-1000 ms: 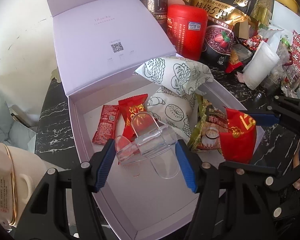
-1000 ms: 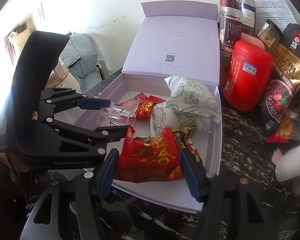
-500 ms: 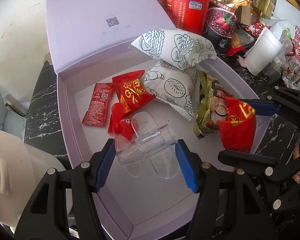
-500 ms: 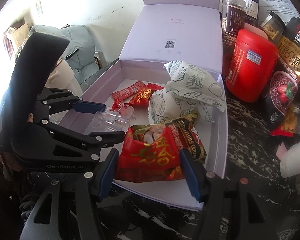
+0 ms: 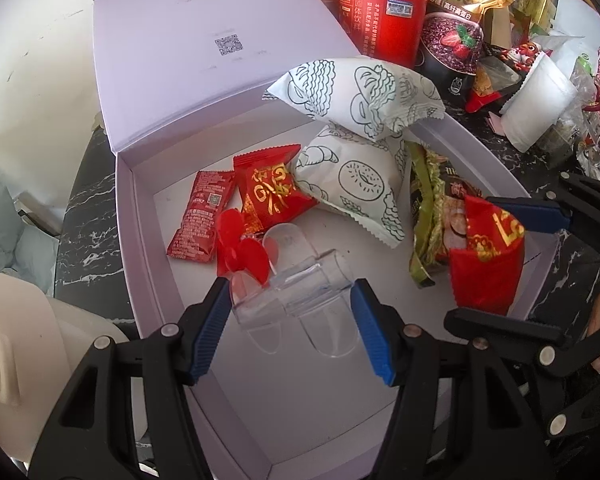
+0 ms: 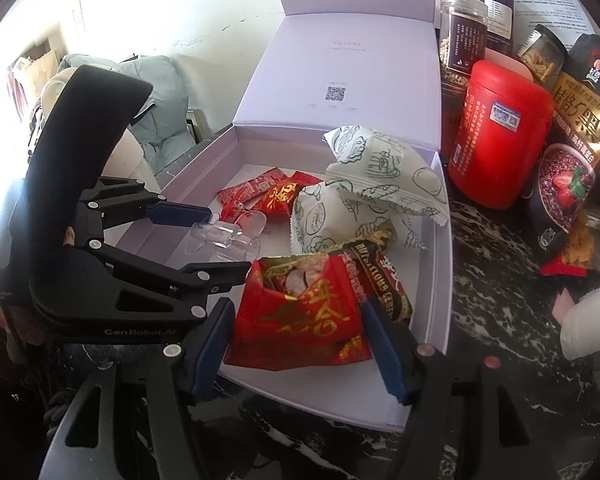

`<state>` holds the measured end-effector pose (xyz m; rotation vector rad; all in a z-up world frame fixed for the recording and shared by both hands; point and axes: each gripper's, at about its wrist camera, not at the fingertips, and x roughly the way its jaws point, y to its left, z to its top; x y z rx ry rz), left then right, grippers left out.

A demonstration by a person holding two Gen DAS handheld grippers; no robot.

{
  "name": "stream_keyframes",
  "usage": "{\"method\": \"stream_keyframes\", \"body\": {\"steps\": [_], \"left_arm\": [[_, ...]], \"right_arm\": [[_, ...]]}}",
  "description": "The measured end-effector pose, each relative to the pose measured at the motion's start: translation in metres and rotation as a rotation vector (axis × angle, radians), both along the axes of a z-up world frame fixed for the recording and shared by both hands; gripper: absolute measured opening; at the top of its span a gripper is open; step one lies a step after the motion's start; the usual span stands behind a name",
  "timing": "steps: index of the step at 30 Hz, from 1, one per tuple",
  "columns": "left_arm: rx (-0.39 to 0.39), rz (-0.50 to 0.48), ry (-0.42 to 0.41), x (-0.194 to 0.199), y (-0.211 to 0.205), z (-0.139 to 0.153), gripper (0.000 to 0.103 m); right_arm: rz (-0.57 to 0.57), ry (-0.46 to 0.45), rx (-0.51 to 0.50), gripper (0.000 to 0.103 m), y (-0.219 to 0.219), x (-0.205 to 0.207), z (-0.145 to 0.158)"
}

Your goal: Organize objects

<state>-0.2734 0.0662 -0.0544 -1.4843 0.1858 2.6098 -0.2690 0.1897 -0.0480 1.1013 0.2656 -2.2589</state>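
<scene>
An open lilac gift box [image 5: 140, 240] [image 6: 440, 280] holds two white doodle-print packets [image 5: 356, 92], two small red packets [image 5: 272, 196], a red fan [image 5: 240, 248] and a green-brown packet [image 5: 432, 216]. My left gripper [image 5: 292, 312] is shut on a clear plastic piece [image 5: 300, 284] low over the box floor, next to the fan. At the box's near right corner, my right gripper [image 6: 300, 340] has a red snack packet [image 6: 300, 320] between its pads. Its jaws are opening, and the pads still touch the packet, whose lower edge rests on the box floor.
A red canister [image 6: 496, 140], dark-labelled jars [image 6: 464, 36] and a black-and-gold oats bag [image 6: 572, 120] crowd the black marble counter right of the box. A white roll [image 5: 536, 100] lies further right. The box lid [image 6: 352, 68] stands upright against the wall.
My left gripper has tipped down and brought the clear piece lower in the box, beside the red fan. The right gripper and its red packet sank into the box corner.
</scene>
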Motion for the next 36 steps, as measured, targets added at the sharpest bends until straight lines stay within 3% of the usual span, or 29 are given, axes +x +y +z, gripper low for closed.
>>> {"method": "stream_keyframes", "body": {"steps": [13,24,36], "left_arm": [[0.002,0.007,-0.010,-0.003,0.001,-0.001,0.062],[-0.001,0.022,0.025,0.002,-0.001,0.012,0.084],[0.010,-0.001,0.090,0.023,0.006,0.041,0.089]], "right_arm": [[-0.016,0.003,-0.015,0.068,0.004,0.000,0.003],[-0.095,0.048,-0.024,0.074,0.016,0.006,0.016],[-0.177,0.129,-0.017,0.076,0.029,0.029,0.047]]}}
